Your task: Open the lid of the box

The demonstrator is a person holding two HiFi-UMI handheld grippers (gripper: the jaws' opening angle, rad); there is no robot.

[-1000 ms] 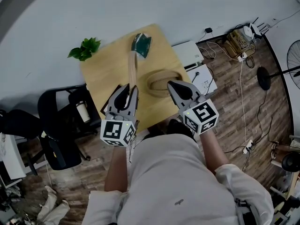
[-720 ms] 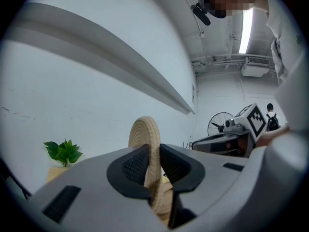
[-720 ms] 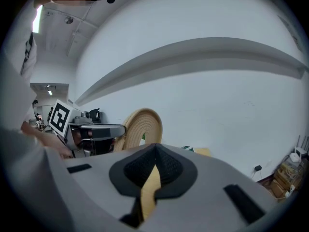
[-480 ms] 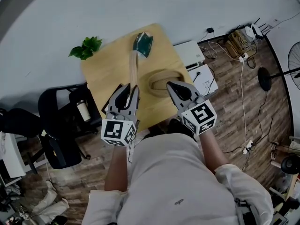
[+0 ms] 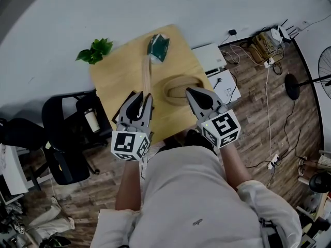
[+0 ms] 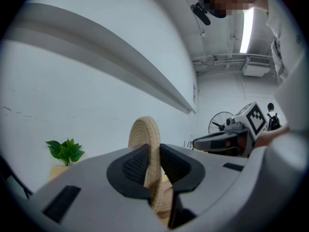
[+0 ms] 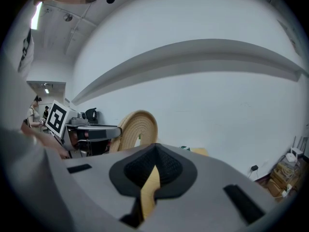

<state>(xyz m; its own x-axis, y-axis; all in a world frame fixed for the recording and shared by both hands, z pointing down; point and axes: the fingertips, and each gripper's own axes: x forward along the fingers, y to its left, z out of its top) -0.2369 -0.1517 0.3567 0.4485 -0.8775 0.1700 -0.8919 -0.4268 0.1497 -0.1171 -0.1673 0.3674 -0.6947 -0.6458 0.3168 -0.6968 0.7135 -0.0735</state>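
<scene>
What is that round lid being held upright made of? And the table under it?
The lid looks like coiled natural rope, perhaps jute or seagrass: tan and matte, with spiral ridges across its face. The table looks like pale wood, smooth and even; it could equally be a laminate.

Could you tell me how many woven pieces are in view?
2: the lid stands on edge in the left gripper; the oval box lies at the right gripper.
</scene>
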